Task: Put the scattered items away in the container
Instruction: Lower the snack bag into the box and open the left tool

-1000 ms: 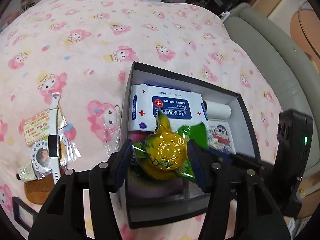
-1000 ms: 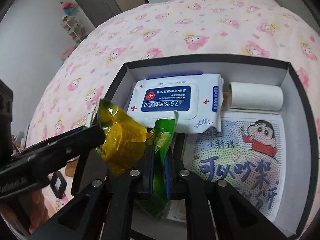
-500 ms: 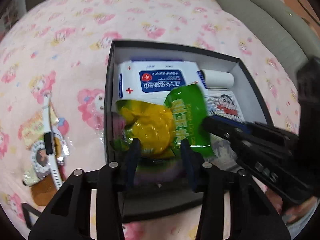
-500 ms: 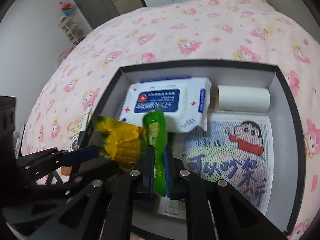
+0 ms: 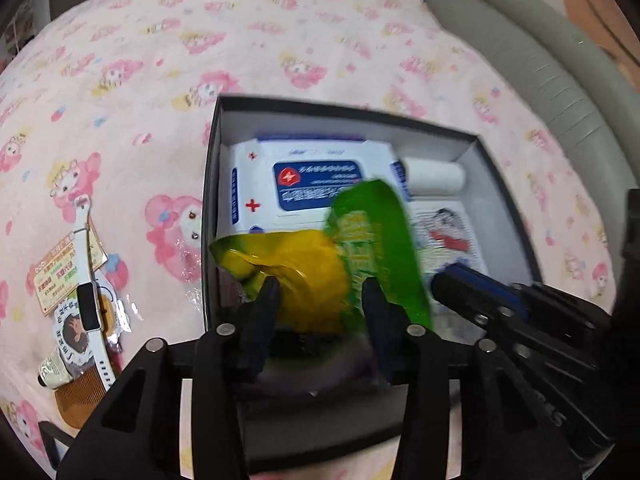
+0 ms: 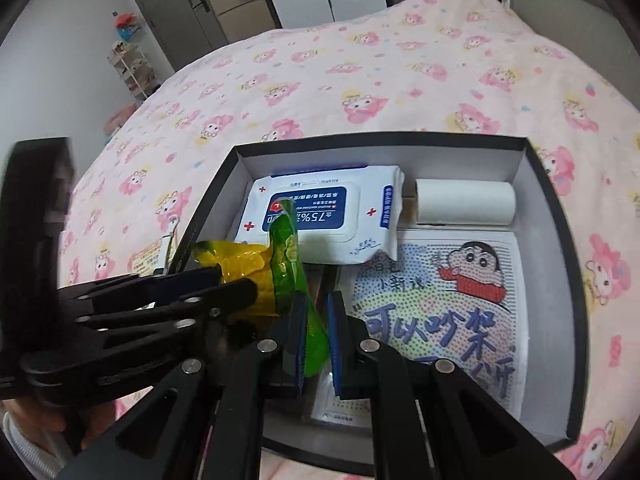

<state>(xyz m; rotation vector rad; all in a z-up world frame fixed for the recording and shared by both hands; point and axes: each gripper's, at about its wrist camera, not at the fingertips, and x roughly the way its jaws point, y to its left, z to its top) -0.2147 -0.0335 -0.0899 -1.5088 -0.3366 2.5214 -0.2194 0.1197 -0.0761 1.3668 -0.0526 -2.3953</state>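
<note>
Left gripper (image 5: 318, 300): closed on the yellow part of the crinkled yellow-and-green plastic snack packet (image 5: 320, 268), held above the near left part of the box.
Right gripper (image 6: 314, 338): pinched narrow on the green end of the same packet (image 6: 288, 256); seen coming in from the right in the left wrist view (image 5: 472, 284).
Container: black rectangular cardboard box with a grey inside (image 6: 536, 200), set on the pink cartoon-print bedspread (image 6: 360, 60).
Box contents: white-and-blue soft pack of wet wipes (image 6: 320, 212) at the far left corner; white paper roll (image 6: 464, 202) along the far wall beside the pack; cartoon-printed flat card (image 6: 448, 296) covering the right half of the floor.
Left on the bedspread: white-strapped smartwatch (image 5: 90, 308) lying across small printed sachets (image 5: 66, 268), well left of the box; brown comb (image 5: 82, 400) near the bottom left edge of the bedspread in view.
</note>
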